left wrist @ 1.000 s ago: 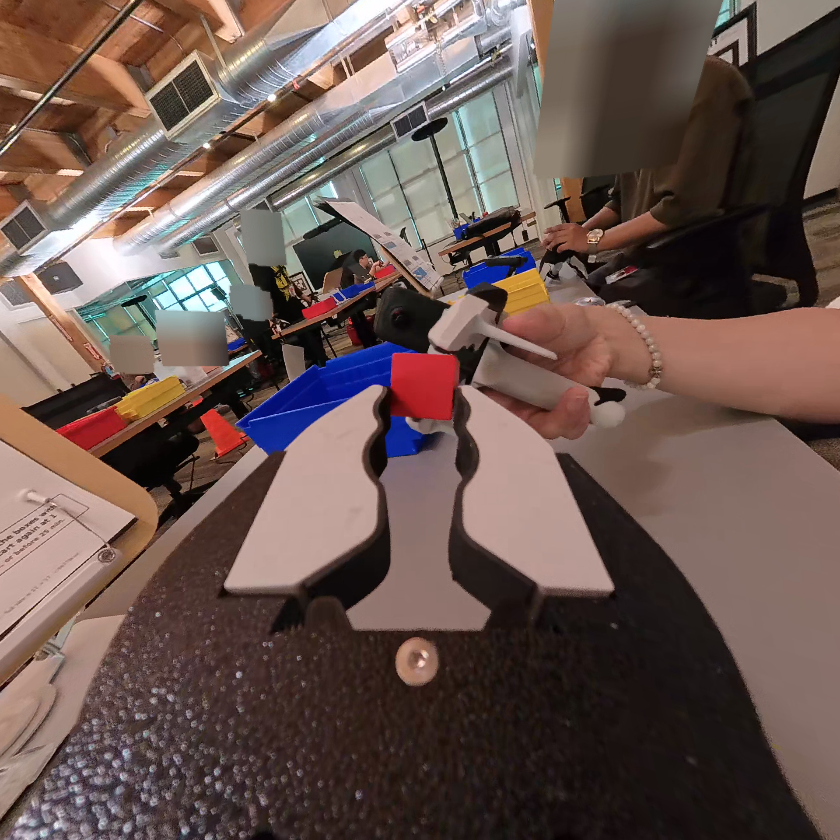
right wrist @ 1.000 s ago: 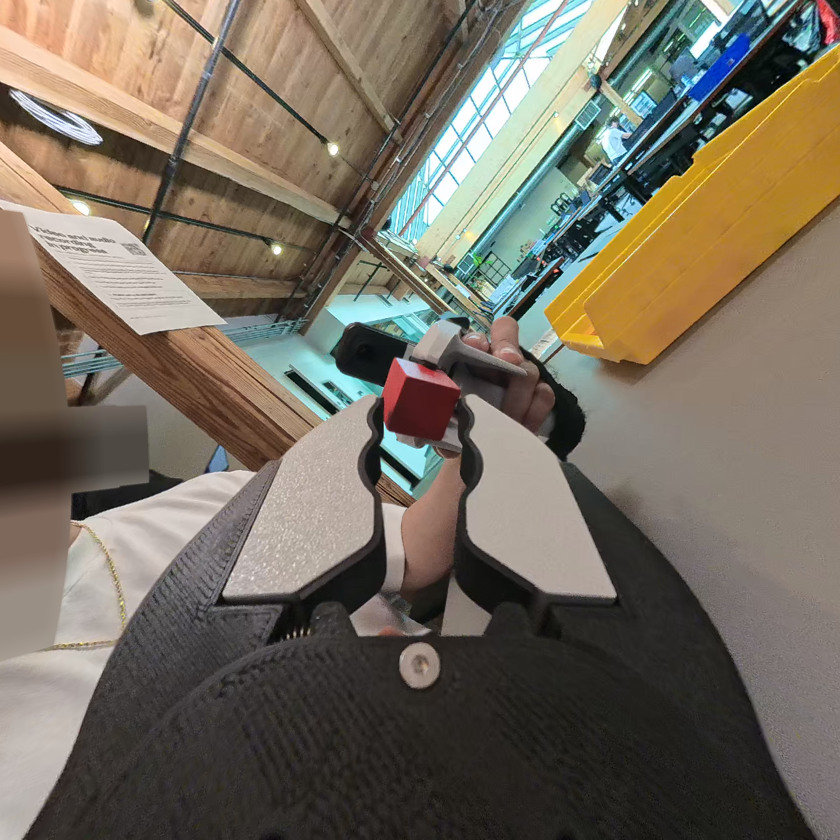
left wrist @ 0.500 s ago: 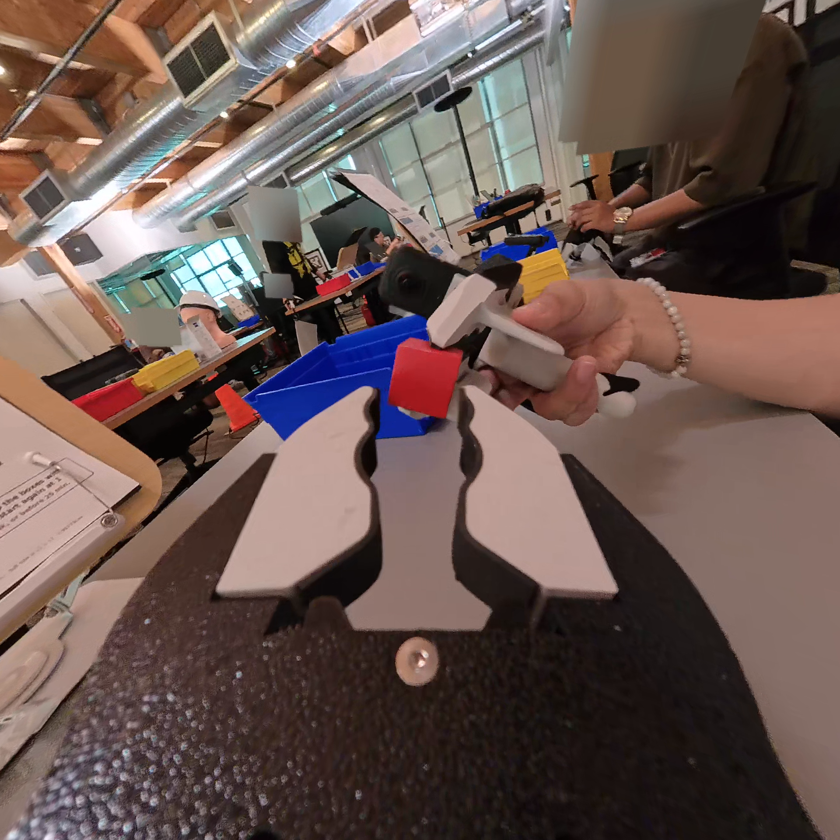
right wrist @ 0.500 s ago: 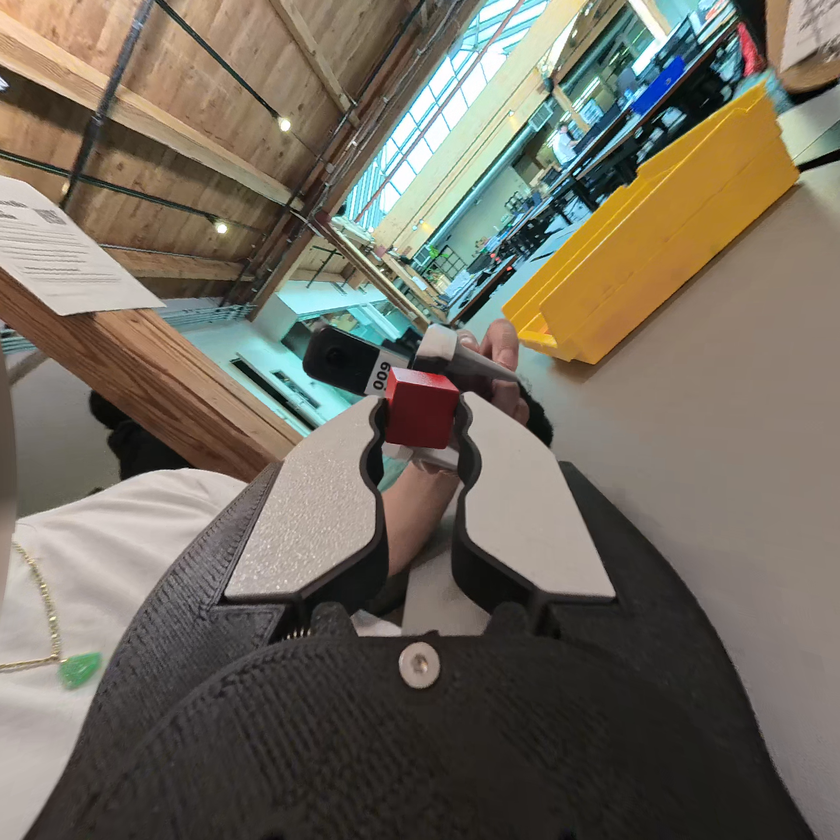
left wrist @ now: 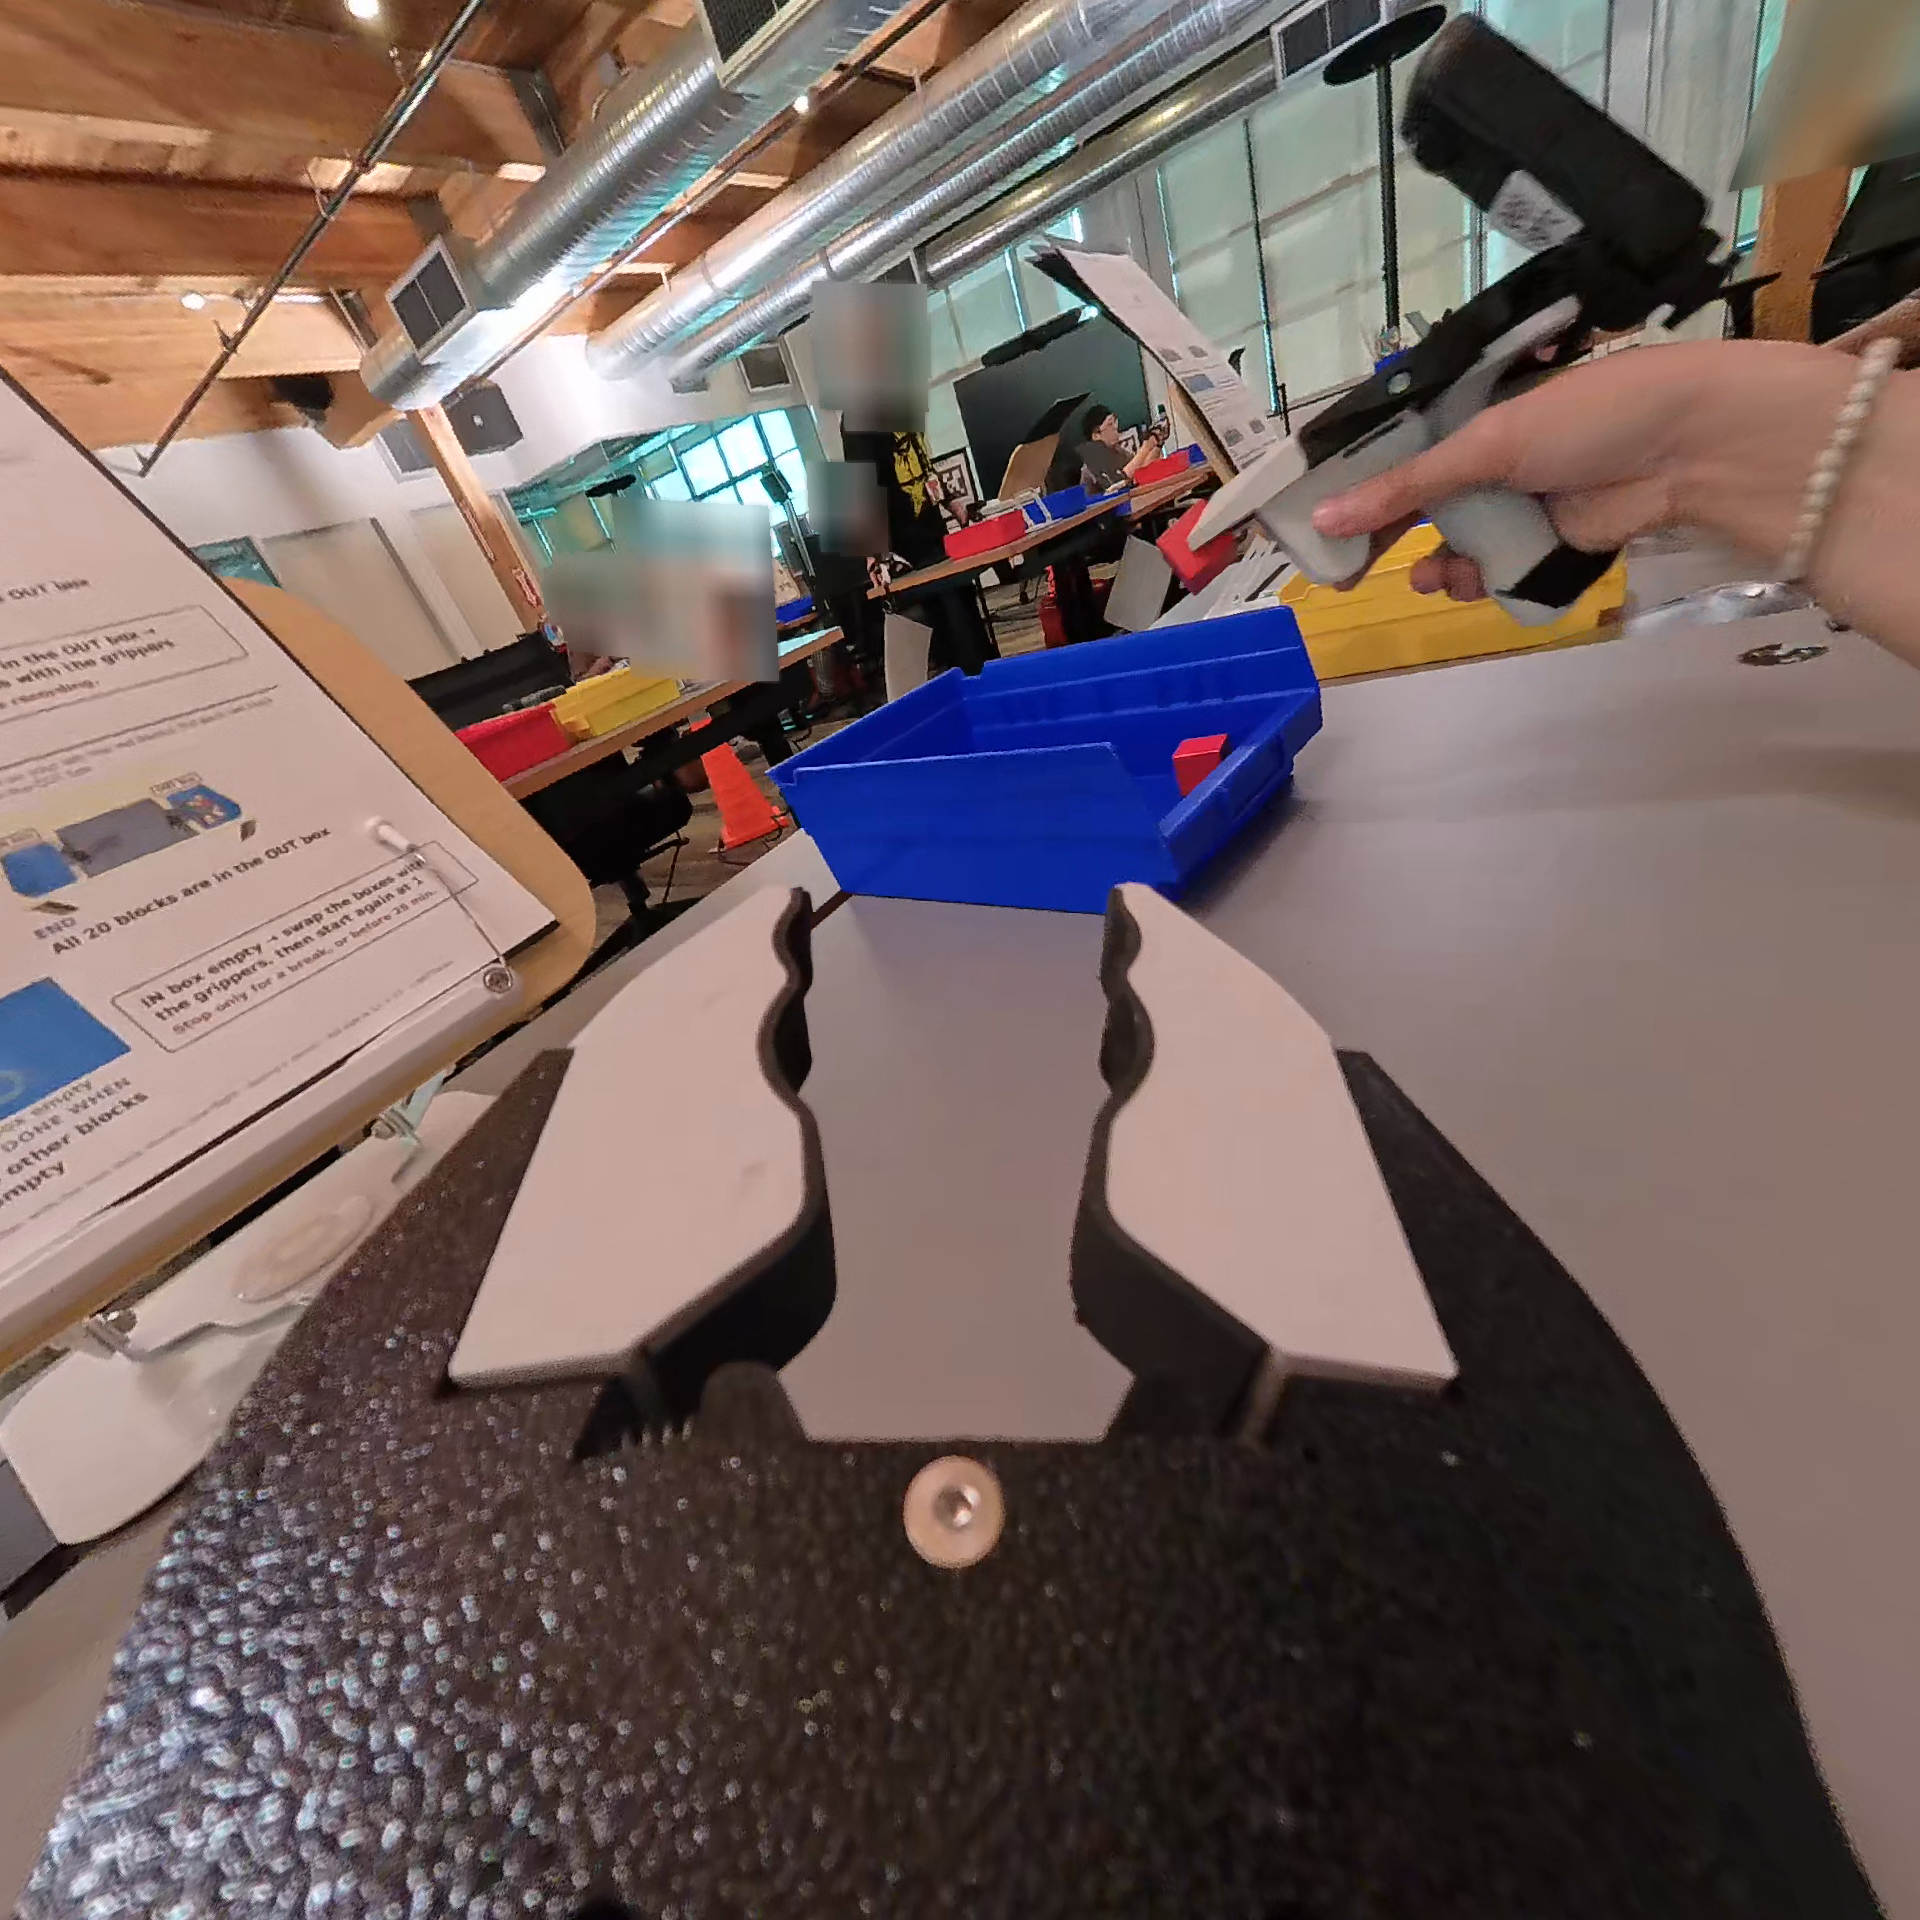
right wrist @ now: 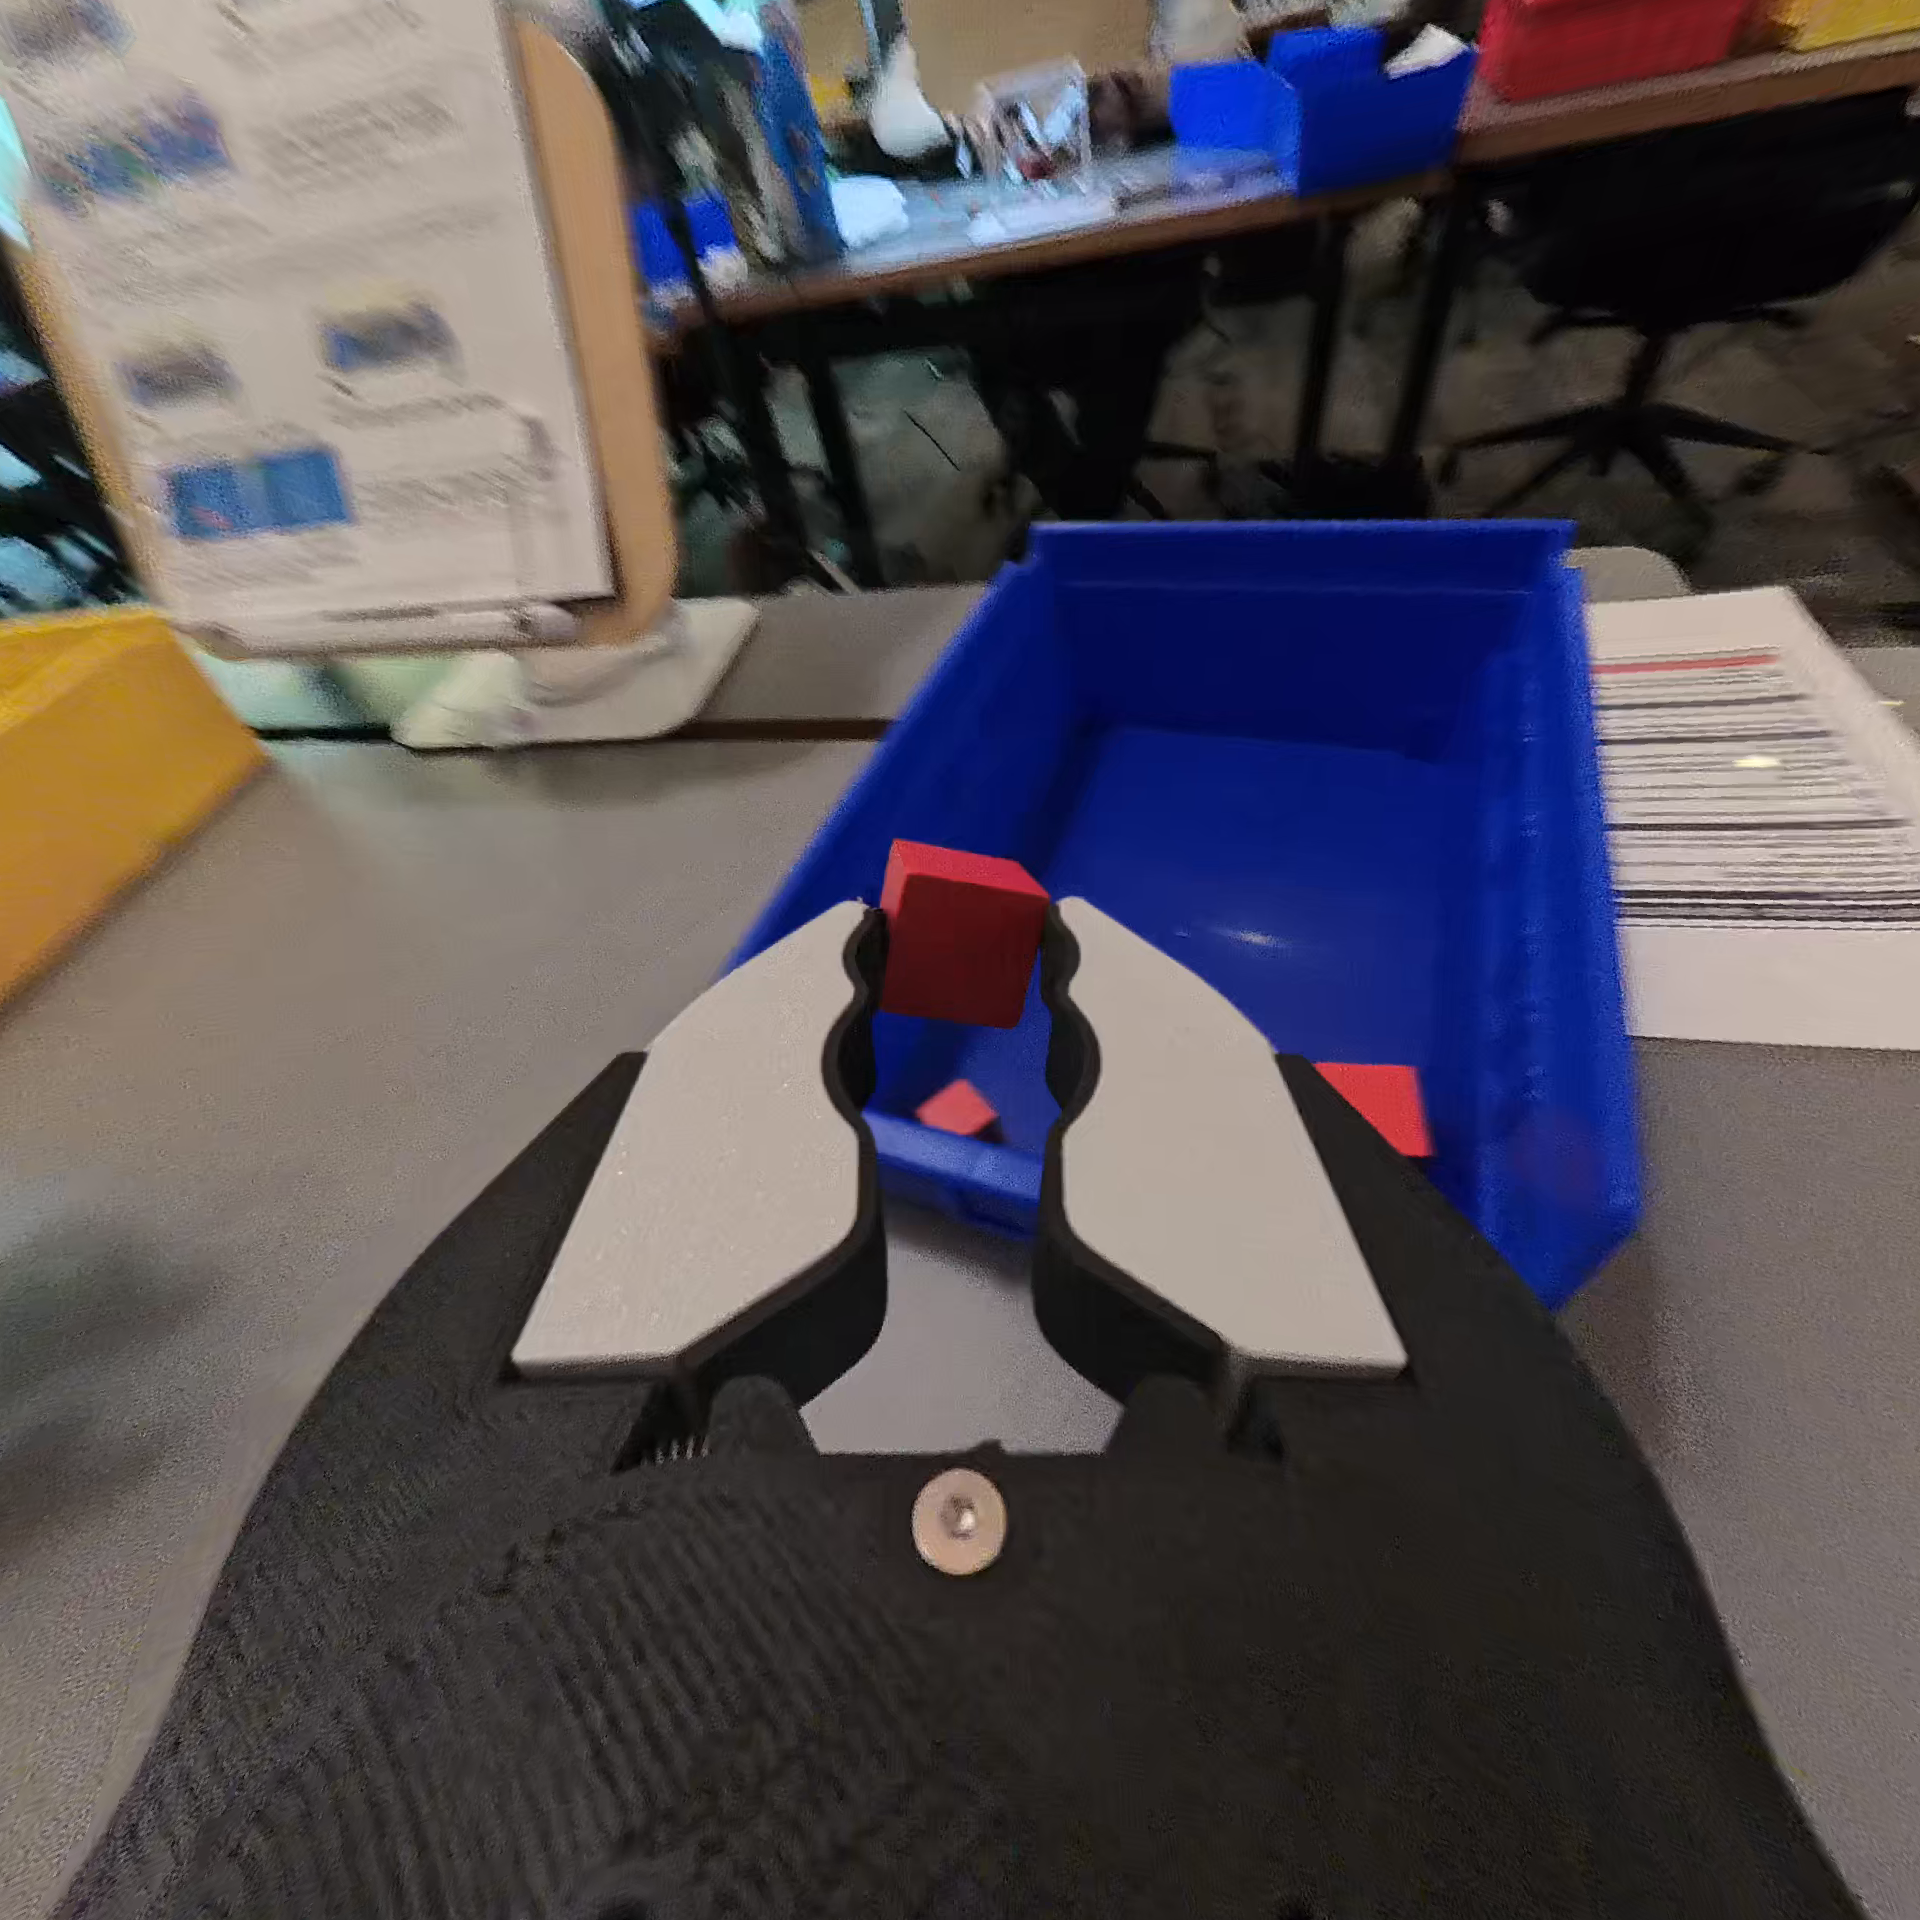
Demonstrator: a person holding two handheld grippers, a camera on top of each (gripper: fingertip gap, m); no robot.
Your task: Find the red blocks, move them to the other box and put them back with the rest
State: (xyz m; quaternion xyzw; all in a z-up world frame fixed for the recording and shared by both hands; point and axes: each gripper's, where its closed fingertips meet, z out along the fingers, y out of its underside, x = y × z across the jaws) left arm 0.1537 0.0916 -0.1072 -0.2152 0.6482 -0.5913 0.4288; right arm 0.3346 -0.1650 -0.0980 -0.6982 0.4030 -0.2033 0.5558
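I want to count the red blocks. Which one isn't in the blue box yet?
The red block squeezed in the right tool above the blue box; the other two lie inside.

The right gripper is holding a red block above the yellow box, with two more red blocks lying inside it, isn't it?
Not quite: the box is blue, not yellow, as the right wrist view shows. The right gripper does hold a red block above it, with two more red blocks inside.
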